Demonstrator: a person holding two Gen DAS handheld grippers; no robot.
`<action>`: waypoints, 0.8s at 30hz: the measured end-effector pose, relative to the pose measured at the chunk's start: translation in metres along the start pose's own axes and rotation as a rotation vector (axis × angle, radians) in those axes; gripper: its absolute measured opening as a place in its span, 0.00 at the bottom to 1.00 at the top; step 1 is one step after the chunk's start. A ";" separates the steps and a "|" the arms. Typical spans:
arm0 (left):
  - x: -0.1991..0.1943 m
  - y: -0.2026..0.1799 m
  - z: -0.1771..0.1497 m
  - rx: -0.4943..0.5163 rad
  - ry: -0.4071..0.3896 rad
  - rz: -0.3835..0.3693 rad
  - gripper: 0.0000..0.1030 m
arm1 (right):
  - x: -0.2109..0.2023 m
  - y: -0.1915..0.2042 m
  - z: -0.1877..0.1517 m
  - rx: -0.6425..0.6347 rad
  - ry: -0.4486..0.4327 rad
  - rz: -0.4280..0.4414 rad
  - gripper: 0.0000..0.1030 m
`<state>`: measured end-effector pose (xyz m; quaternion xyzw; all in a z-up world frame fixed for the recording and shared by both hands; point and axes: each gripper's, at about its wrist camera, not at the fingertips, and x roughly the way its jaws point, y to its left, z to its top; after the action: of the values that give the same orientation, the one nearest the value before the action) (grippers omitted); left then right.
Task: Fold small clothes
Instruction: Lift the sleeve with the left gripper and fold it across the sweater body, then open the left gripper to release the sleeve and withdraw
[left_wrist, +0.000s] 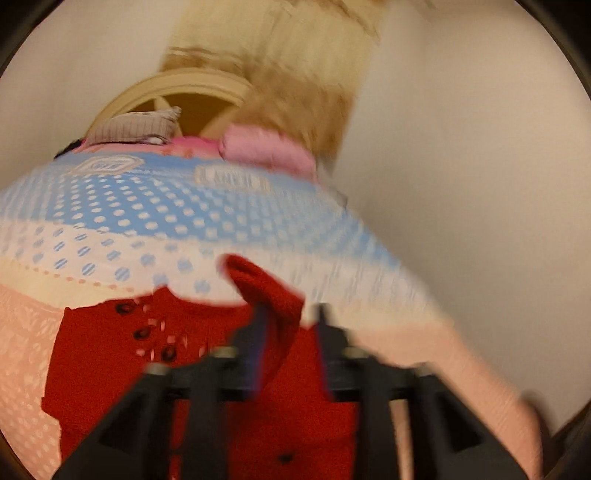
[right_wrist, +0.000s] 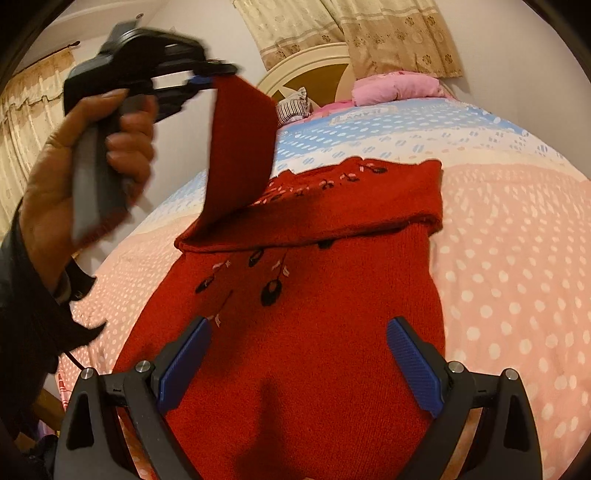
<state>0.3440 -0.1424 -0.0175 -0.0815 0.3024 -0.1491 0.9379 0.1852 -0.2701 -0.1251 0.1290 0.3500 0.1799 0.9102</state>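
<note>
1. A red knitted sweater (right_wrist: 295, 332) with a fuzzy wool-like texture lies flat on the bed, its upper part folded across into a thick band; black and pink embroidered flower shapes (right_wrist: 271, 291) dot its chest.
2. One sleeve (right_wrist: 240, 147) of the sweater rises off the bed as a flat red strip, its end between the fingers of the left claw (right_wrist: 212, 75).
3. The left wrist view is blurred; there the sleeve end (left_wrist: 273, 295) stands between the two dark fingers (left_wrist: 258, 332), which are partly apart, and I cannot tell whether the pads press on it.
4. A bare hand (right_wrist: 88, 155) in a dark sleeve grips the grey and black pistol-shaped handle of the left claw.
5. The right claw (right_wrist: 299, 365) hovers low over the sweater's body with its two ribbed blue pads (right_wrist: 184, 365) spread wide, holding nothing.
6. The bedspread (right_wrist: 517, 277) is soft cloth in bands: pink with white dots, cream, then blue with white dots.
7. Beyond it lie one pink pillow (right_wrist: 399, 86) and one striped folded cloth (right_wrist: 291, 107), against a cream round headboard (right_wrist: 317, 59).
8. Beige patterned curtains (right_wrist: 369, 33) hang on the wall behind.
</note>
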 end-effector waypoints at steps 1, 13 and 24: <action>0.001 -0.006 -0.008 0.028 0.007 0.016 0.63 | 0.001 -0.002 -0.003 0.009 0.001 0.003 0.94; -0.056 0.055 -0.077 0.269 -0.020 0.297 0.97 | 0.003 -0.004 -0.020 -0.006 -0.032 0.016 0.94; -0.046 0.177 -0.097 -0.019 0.163 0.385 0.97 | 0.005 0.009 -0.018 -0.048 -0.004 -0.043 0.94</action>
<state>0.2922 0.0329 -0.1134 -0.0187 0.3886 0.0294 0.9208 0.1743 -0.2579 -0.1376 0.1000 0.3466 0.1682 0.9174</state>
